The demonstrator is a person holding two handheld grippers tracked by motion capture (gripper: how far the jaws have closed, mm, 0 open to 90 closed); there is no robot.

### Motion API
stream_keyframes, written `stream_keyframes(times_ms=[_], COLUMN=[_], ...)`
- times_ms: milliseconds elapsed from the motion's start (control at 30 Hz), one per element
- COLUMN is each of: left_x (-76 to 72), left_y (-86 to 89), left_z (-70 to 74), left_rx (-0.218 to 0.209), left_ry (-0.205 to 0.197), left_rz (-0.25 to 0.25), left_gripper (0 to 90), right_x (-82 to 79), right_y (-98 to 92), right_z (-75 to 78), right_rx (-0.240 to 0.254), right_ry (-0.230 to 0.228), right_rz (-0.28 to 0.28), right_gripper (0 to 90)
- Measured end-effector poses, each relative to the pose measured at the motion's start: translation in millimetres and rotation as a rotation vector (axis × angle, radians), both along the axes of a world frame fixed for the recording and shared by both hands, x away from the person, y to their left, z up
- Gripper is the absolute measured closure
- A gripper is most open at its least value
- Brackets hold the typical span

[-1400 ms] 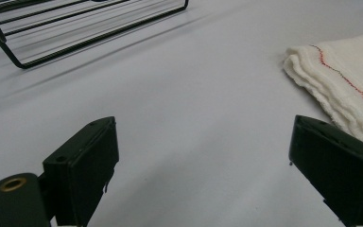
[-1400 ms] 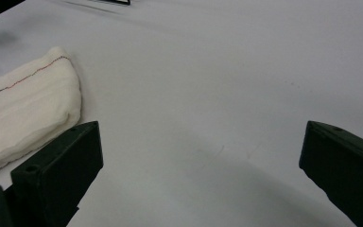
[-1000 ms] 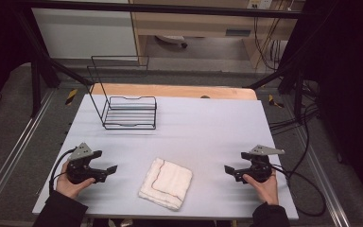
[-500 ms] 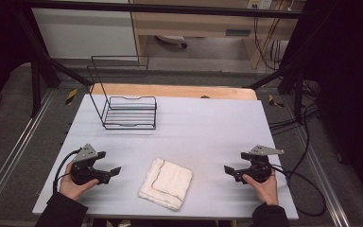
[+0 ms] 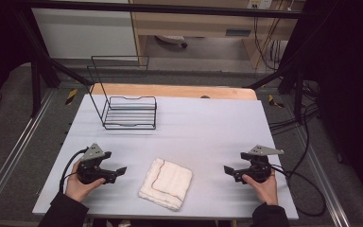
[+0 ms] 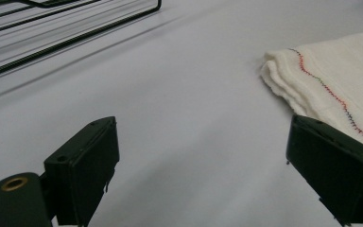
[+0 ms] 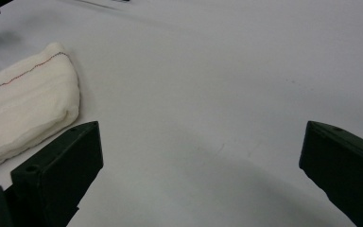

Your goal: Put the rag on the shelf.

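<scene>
Left gripper (image 5: 116, 171) sits low on the table (image 5: 208, 127), jaws wide apart, aimed at the folded towel (image 5: 166, 183) just beside it, probably lining up a grab. The towel lies flat at the near edge, between both hands. Right gripper (image 5: 230, 171) faces it too, jaws spread, farther off. The wire rack (image 5: 128, 112) waits behind.

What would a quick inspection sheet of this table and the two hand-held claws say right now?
Surface: pale table, bare around the items.
Job's things: folded white cloth with coloured stitching, lying flat near the front edge, untouched.
Clutter: black wire rack at the far left, apart from the cloth.
Grippers: left gripper and right gripper open, flanking the cloth.
Cables: one trails from each gripper.
Surroundings: dark frame, floor cables at right.
</scene>
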State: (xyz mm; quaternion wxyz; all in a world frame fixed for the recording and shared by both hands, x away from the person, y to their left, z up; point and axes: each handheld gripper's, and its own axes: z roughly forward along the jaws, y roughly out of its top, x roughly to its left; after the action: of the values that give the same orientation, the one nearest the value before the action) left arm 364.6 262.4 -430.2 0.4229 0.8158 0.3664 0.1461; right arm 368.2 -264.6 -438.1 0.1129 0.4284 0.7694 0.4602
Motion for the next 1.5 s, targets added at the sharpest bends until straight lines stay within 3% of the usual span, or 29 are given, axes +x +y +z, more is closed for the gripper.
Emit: stream_keyframes(times_ms=[333,567,667,967,1200,1500], left_x=[4.0,8.5,11.6,22.8,31.3,42.5], left_y=[-28.4,-46.5,-62.0,-92.5,-112.7,-120.2], left_z=[10.6,14.9,15.2,9.8,1.5,-9.9], left_rx=[0.010,0.020,0.033,0.028,0.072,0.099], left_ry=[0.000,0.021,0.035,0.072,0.092,0.157], left_rz=[-0.025,-0.035,-0.051,-0.065,-0.072,-0.077], left_gripper=[10.2,10.9,12.1,25.5,37.7,53.7], right_x=[0.2,0.4,0.4,0.2,0.3,0.5], right_y=[0.9,0.9,0.9,1.3,1.6,1.7], right_z=[-0.7,-1.0,-1.0,-1.2,-1.4,-1.5], right_rx=[-0.011,-0.018,-0.019,-0.023,-0.024,-0.024], right_ry=[0.001,0.000,-0.001,0.003,0.005,0.005], right_rz=[0.001,0.004,0.003,0.000,0.001,0.004], right_gripper=[0.9,0.9,0.9,0.9,0.9,1.0])
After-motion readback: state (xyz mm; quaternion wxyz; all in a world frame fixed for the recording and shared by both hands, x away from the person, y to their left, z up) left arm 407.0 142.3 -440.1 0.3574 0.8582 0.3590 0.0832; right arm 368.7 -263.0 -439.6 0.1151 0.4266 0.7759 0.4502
